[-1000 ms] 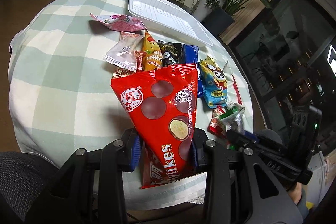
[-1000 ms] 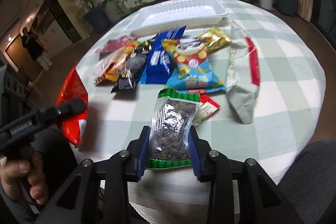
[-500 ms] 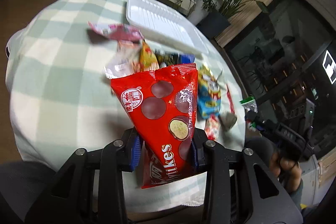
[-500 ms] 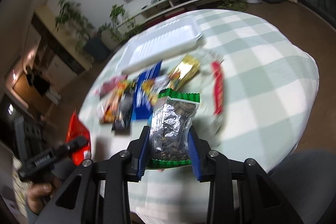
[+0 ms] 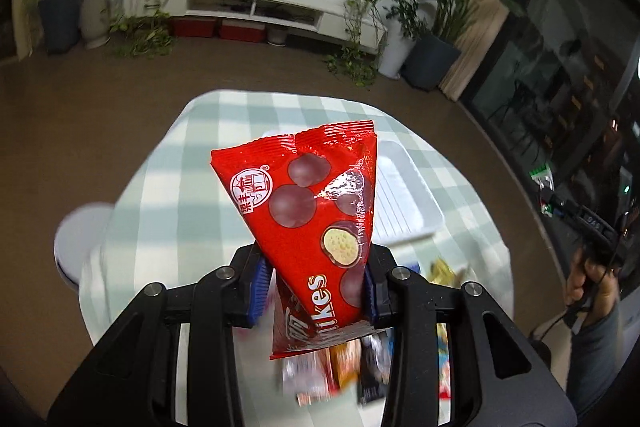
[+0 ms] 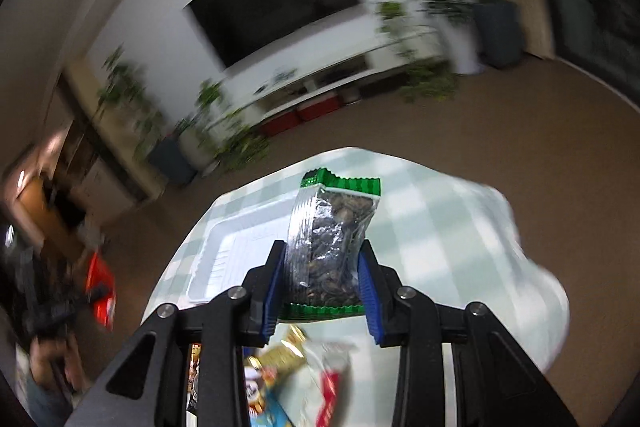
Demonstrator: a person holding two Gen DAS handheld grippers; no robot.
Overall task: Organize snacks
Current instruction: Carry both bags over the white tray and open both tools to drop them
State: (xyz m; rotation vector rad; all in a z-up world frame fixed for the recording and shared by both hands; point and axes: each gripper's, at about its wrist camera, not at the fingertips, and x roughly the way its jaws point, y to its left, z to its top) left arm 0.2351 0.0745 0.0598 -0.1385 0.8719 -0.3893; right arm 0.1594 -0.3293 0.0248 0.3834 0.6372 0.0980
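Observation:
My left gripper [image 5: 314,285] is shut on a red chocolate-ball snack bag [image 5: 312,211] and holds it up over the table. My right gripper [image 6: 322,285] is shut on a clear seed packet with green ends [image 6: 332,247], also raised. A white tray [image 5: 404,203] lies on the checked tablecloth behind the red bag; it also shows in the right wrist view [image 6: 232,255]. Several loose snack packets [image 5: 344,367] lie blurred below the left gripper, and more packets [image 6: 288,359] lie below the right one. The other gripper with the red bag shows at the left of the right wrist view [image 6: 100,291].
The round table [image 5: 160,187] has a green-and-white checked cloth. A white stool [image 5: 76,239] stands left of it. A TV cabinet [image 5: 280,15] and potted plants [image 5: 436,39] line the far wall. The person's hand [image 5: 588,279] shows at the right.
Both grippers have risen and tilted up with their packets, so the views now show the room and far wall. The table and loose snacks have dropped low in both views.

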